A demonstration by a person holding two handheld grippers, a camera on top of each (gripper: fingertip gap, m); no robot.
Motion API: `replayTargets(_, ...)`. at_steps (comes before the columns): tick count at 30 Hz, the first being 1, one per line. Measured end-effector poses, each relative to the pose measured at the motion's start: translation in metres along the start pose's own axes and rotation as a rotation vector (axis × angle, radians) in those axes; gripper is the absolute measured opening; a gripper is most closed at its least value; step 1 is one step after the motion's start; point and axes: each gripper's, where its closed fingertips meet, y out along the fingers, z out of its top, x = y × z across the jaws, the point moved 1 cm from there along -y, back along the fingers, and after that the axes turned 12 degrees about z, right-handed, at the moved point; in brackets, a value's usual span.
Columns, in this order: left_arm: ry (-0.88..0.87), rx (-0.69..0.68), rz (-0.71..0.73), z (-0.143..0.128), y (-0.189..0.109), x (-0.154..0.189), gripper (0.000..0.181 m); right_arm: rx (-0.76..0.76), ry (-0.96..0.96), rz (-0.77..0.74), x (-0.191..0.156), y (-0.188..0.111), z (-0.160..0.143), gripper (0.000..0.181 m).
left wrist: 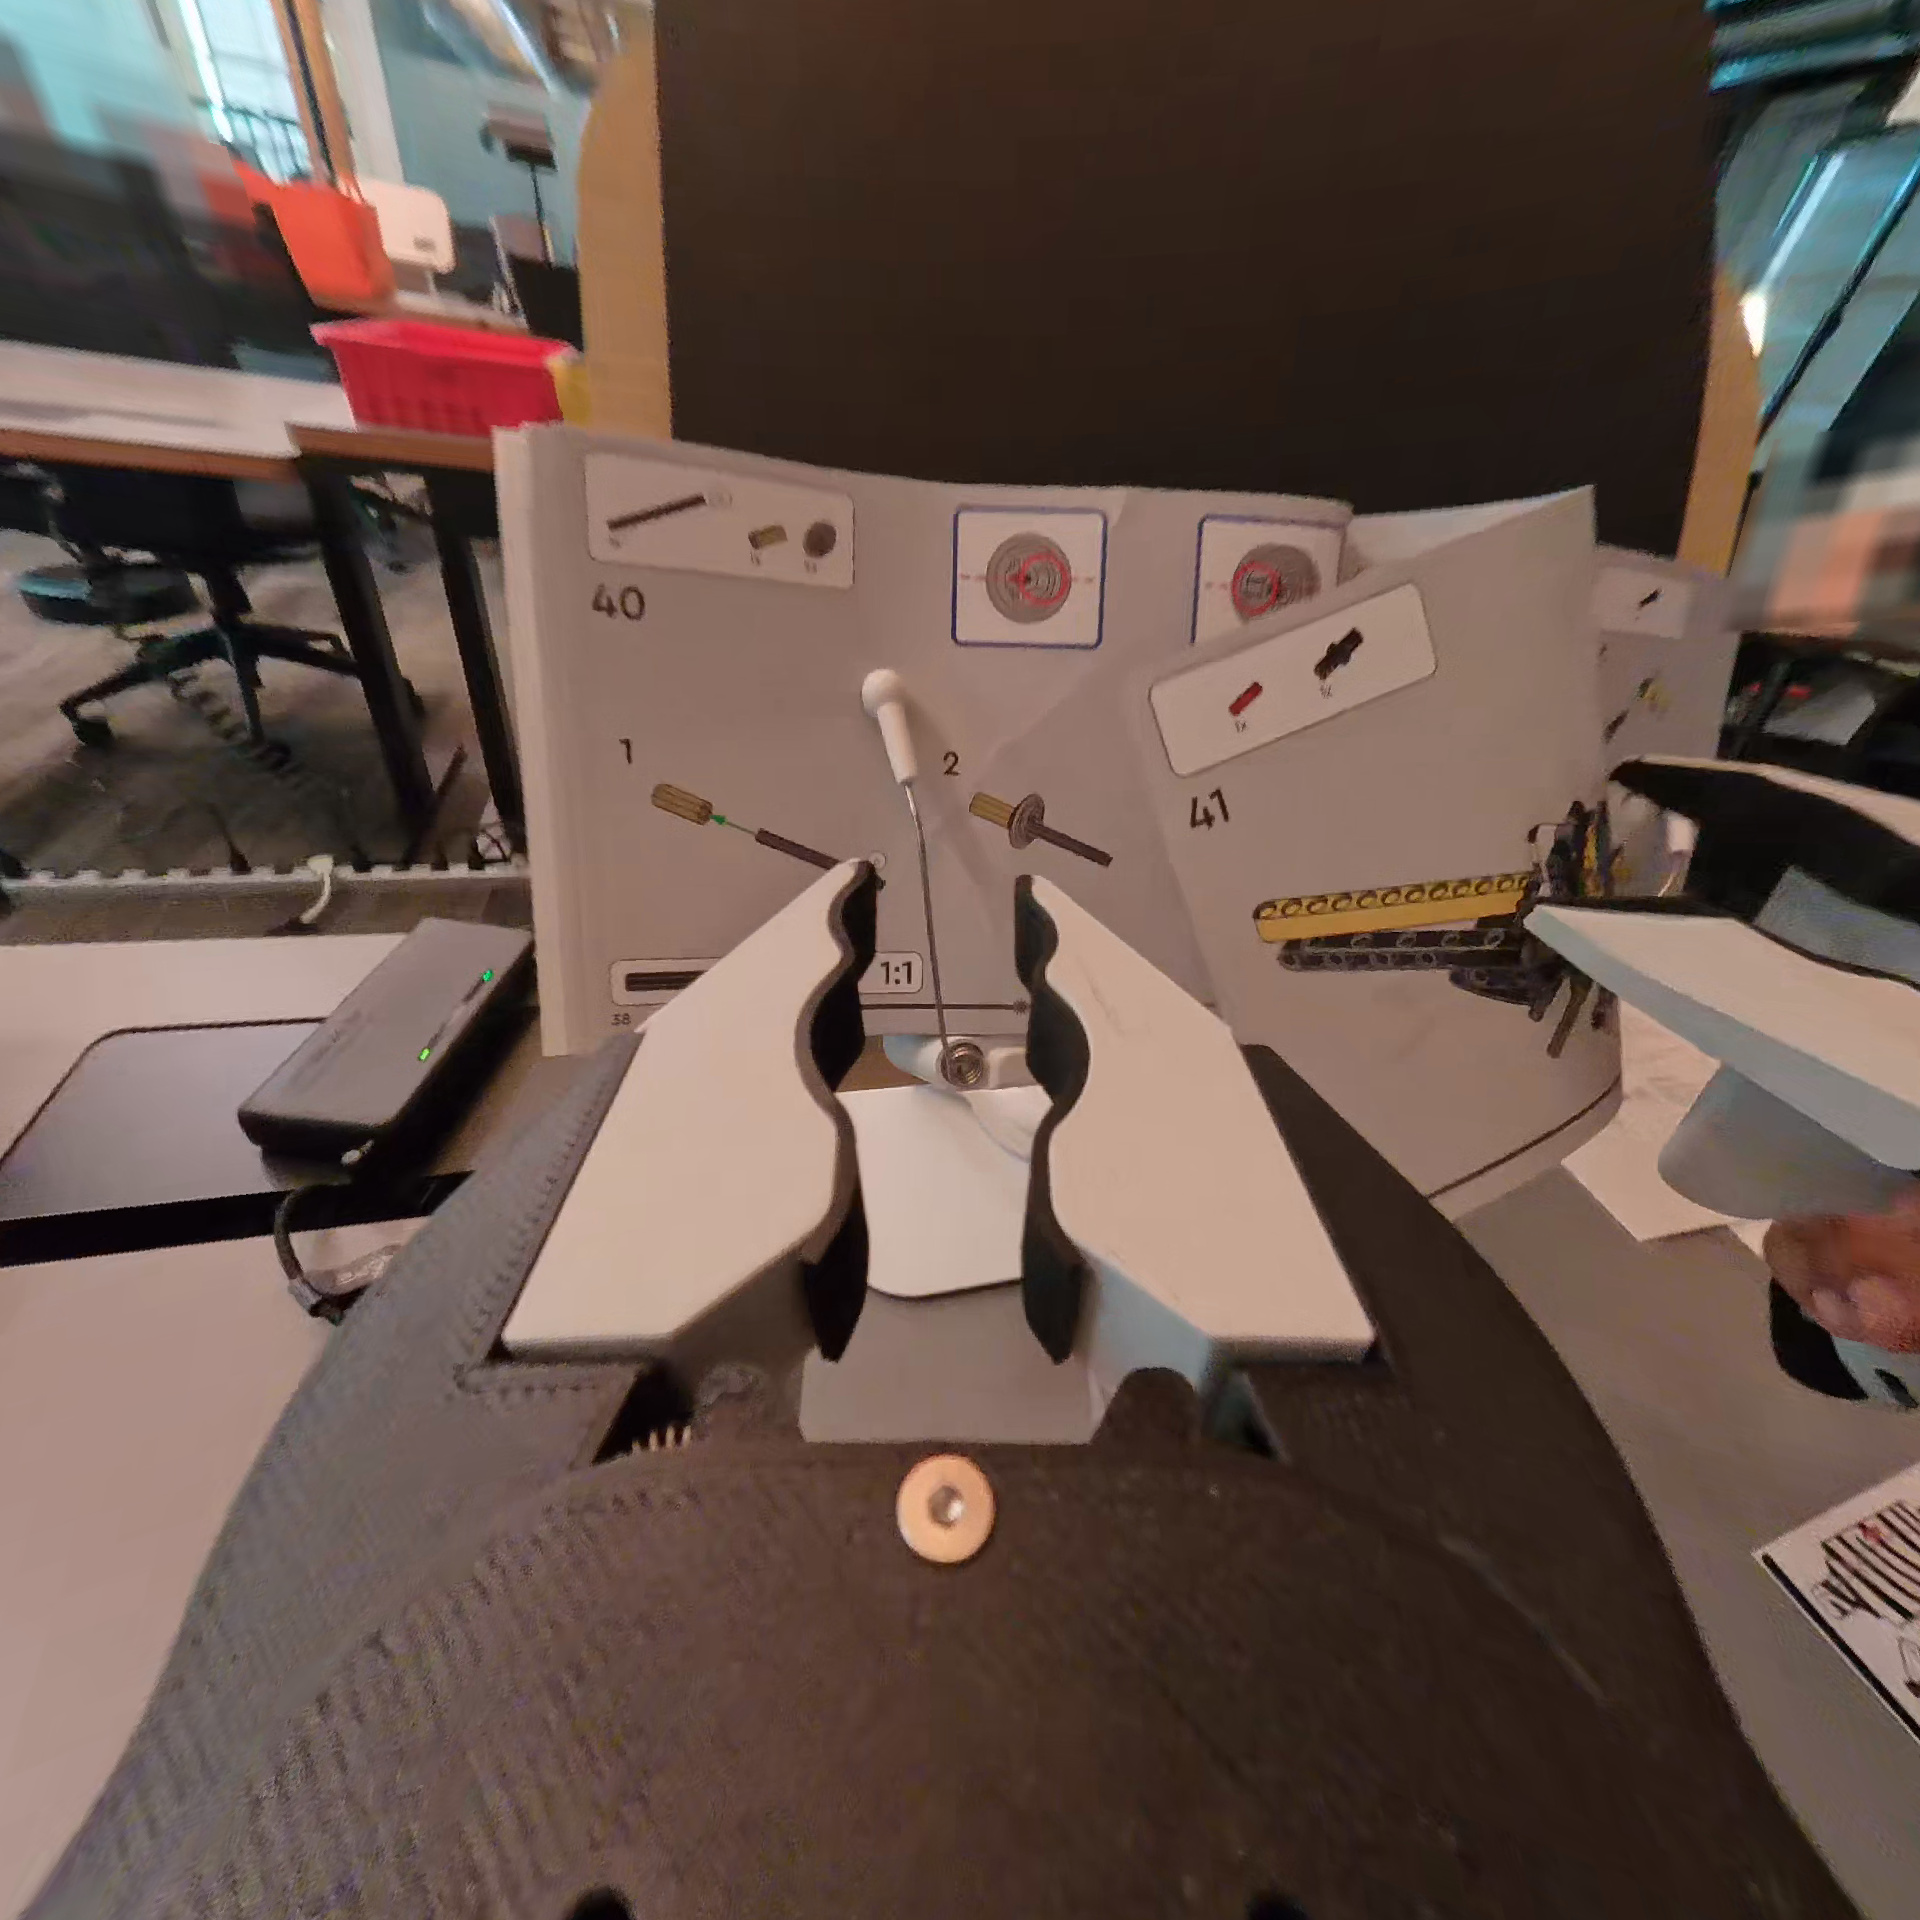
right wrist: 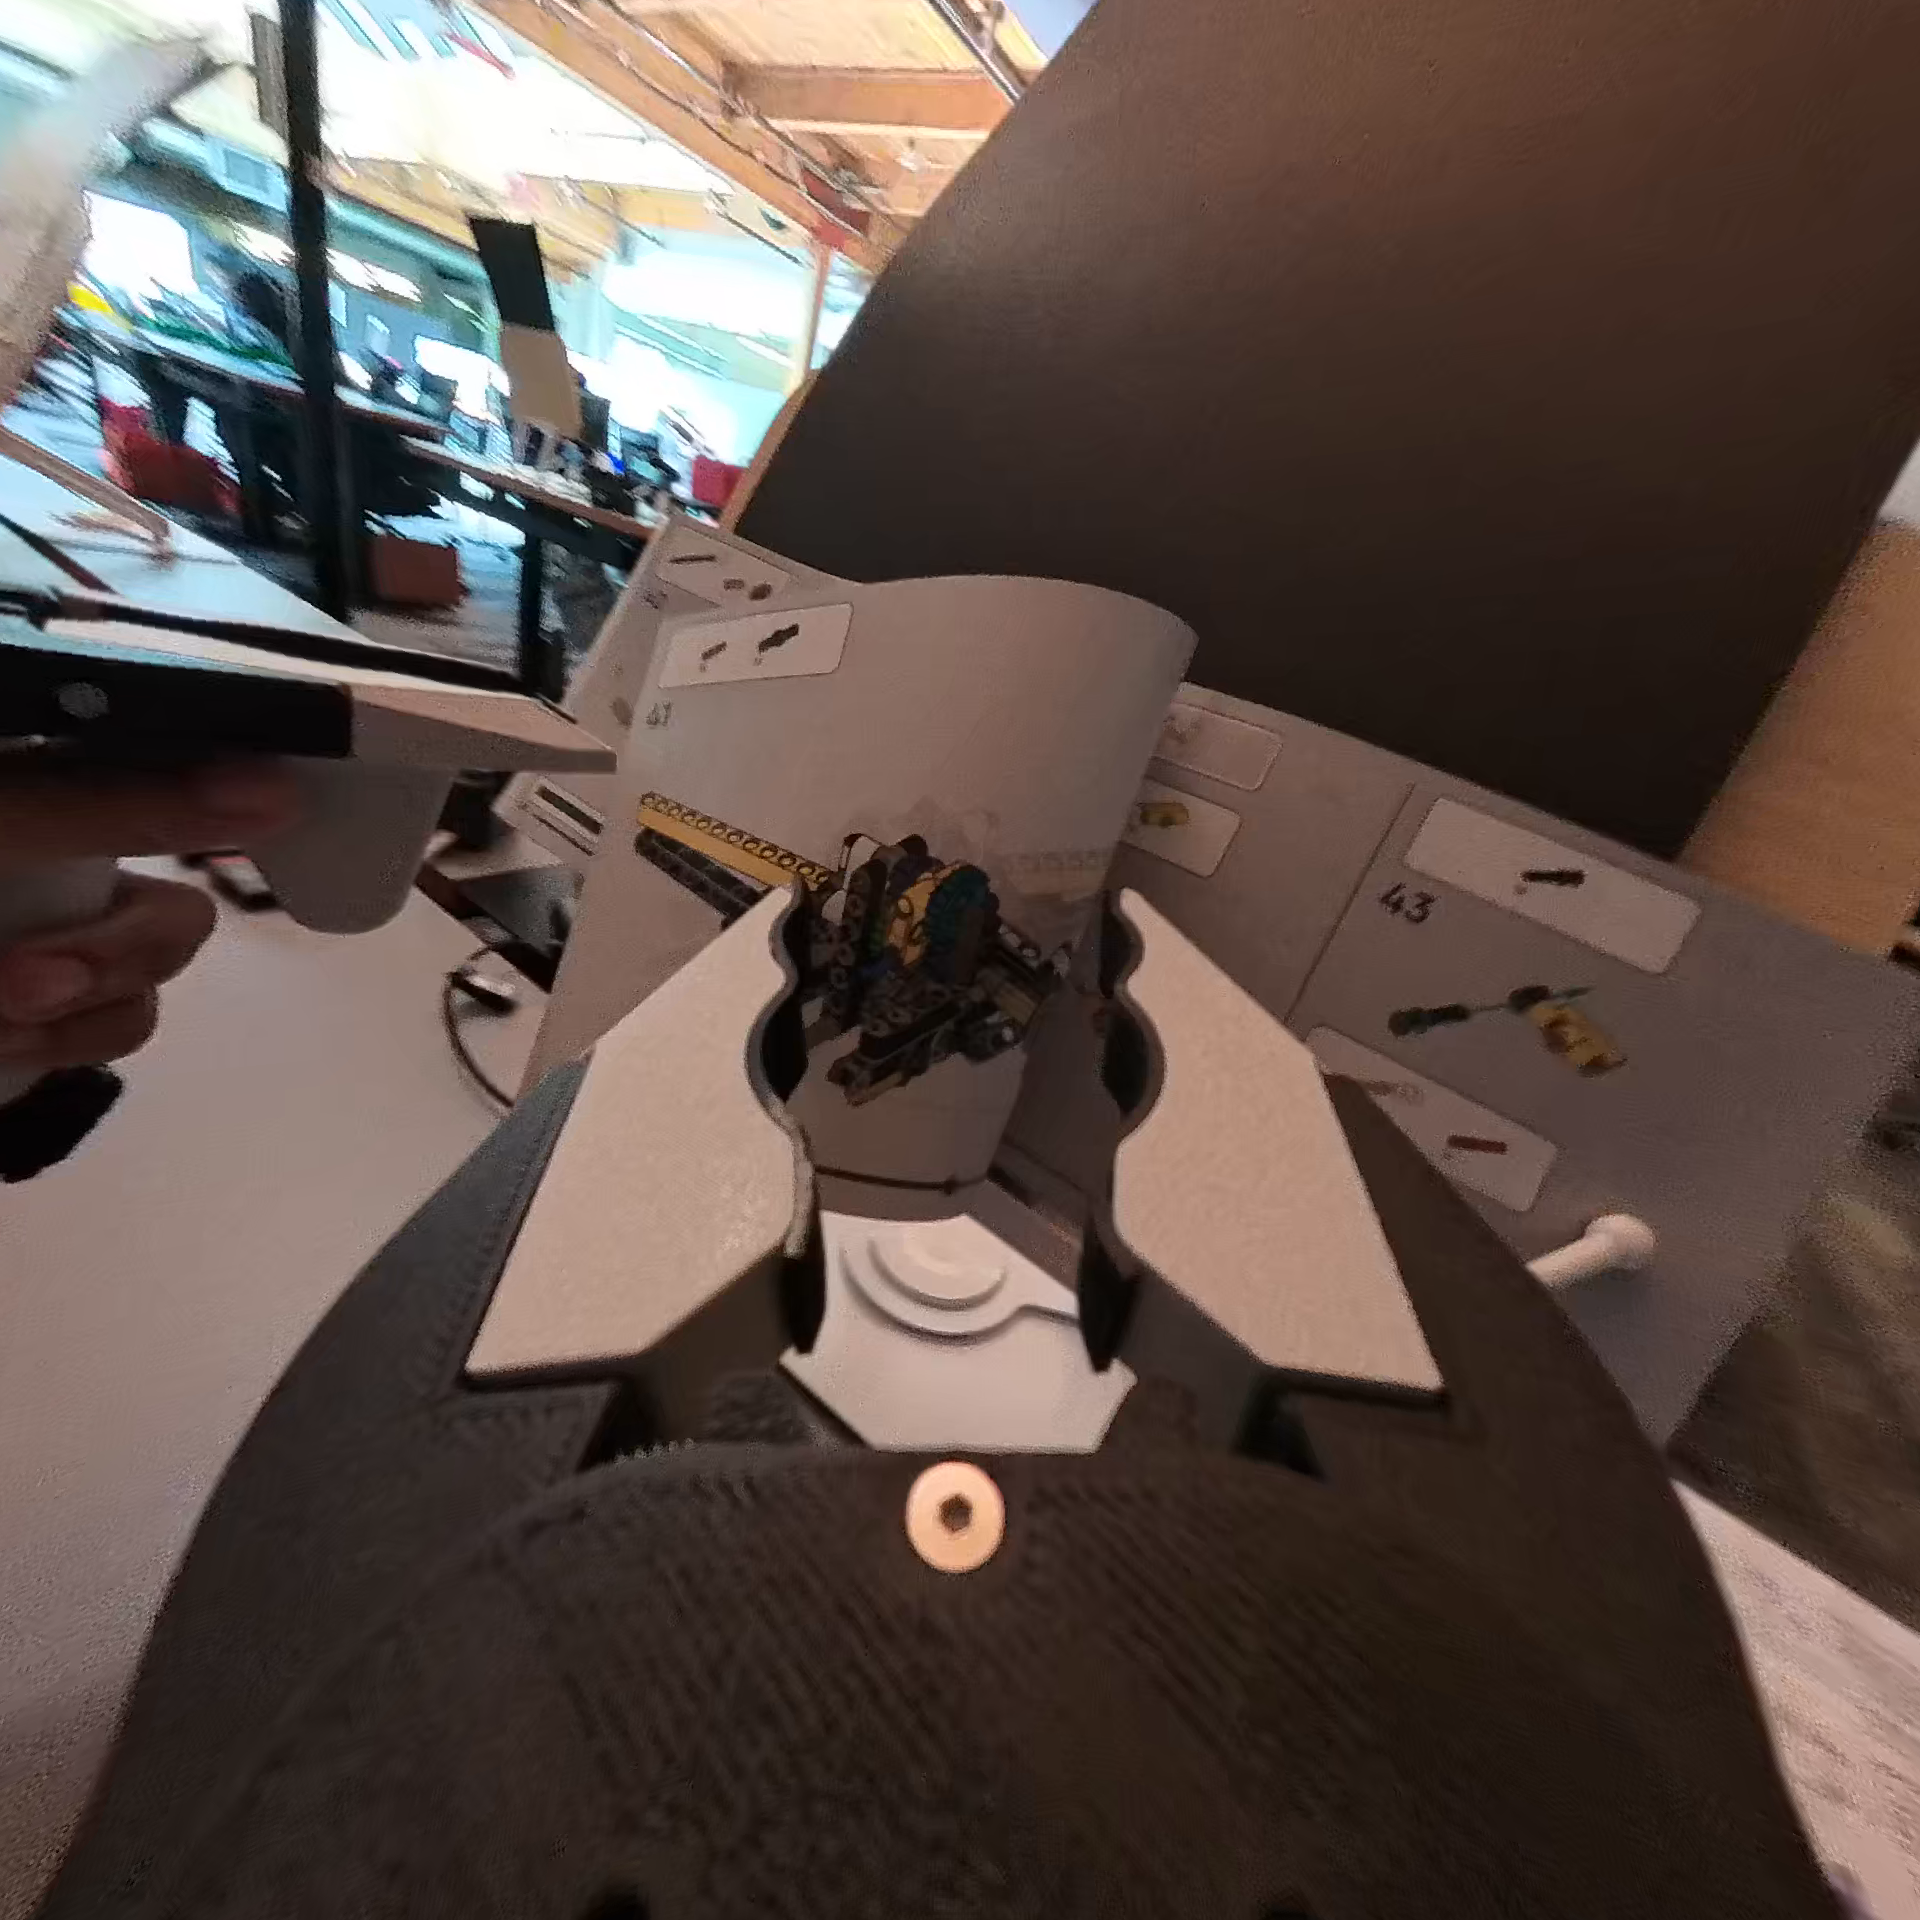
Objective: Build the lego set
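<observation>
An open instruction booklet [left wrist: 727, 675] stands upright on a white stand [left wrist: 935, 1195], held by a wire arm with a white knob [left wrist: 883, 694]. One page [left wrist: 1351, 831] is lifted and curls forward; in the right wrist view the curled page [right wrist: 935, 727] is just beyond the fingertips. My left gripper [left wrist: 945, 888] is open and empty in front of the booklet's left page. My right gripper [right wrist: 958, 896] is open, its jaws wide on either side of the curled page's lower part. It also shows in the left wrist view [left wrist: 1579, 847]. The only bricks I see are printed ones.
A black box with green lights [left wrist: 395, 1029] and a dark flat pad [left wrist: 156, 1101] lie left of the stand. A tall dark board [left wrist: 1143, 260] stands behind the booklet. A patterned sheet [left wrist: 1849, 1590] lies at the right. The left gripper [right wrist: 468, 717] and a hand [right wrist: 62, 935] are at left.
</observation>
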Motion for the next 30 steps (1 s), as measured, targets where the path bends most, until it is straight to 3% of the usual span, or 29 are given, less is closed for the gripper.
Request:
replayTargets(1,0.013,-0.028,0.006,-0.004,0.006,0.000,0.028,-0.016,-0.034,-0.027,0.000,0.003,0.001,0.060)
replayTargets(6,0.097,-0.108,0.056,-0.013,0.033,-0.004,0.029,-0.147,-0.326,-0.088,-0.010,0.032,0.011,0.063)
replayTargets(9,0.059,-0.106,-0.008,-0.012,0.037,0.001,0.000,-0.226,-0.577,-0.118,-0.013,0.050,0.014,0.051)
replayTargets(12,-0.032,-0.107,-0.064,-0.012,0.037,0.001,0.000,-0.270,-0.733,-0.107,-0.016,0.061,0.012,0.046)
replayTargets(16,-0.132,-0.114,-0.127,-0.012,0.037,-0.002,0.000,-0.272,-0.734,-0.045,-0.019,0.058,0.013,0.045)
replayTargets(20,-0.131,-0.101,-0.146,-0.012,0.036,-0.002,0.000,-0.167,-0.664,0.108,-0.034,0.025,0.030,0.040)
replayTargets(25,-0.174,-0.082,-0.169,-0.012,0.036,-0.002,0.000,-0.288,-0.723,0.277,-0.028,-0.005,0.005,0.046)
replayTargets(28,-0.216,-0.069,-0.190,-0.012,0.035,-0.003,0.000,-0.364,-0.851,0.331,-0.026,0.001,-0.011,0.044)
replayTargets(29,-0.225,-0.063,-0.197,-0.012,0.035,-0.004,0.000,-0.371,-0.889,0.340,-0.028,0.007,-0.012,0.039)
replayTargets(30,-0.229,-0.050,-0.212,-0.011,0.034,-0.003,0.000,-0.368,-0.921,0.339,-0.029,0.014,-0.012,0.023)
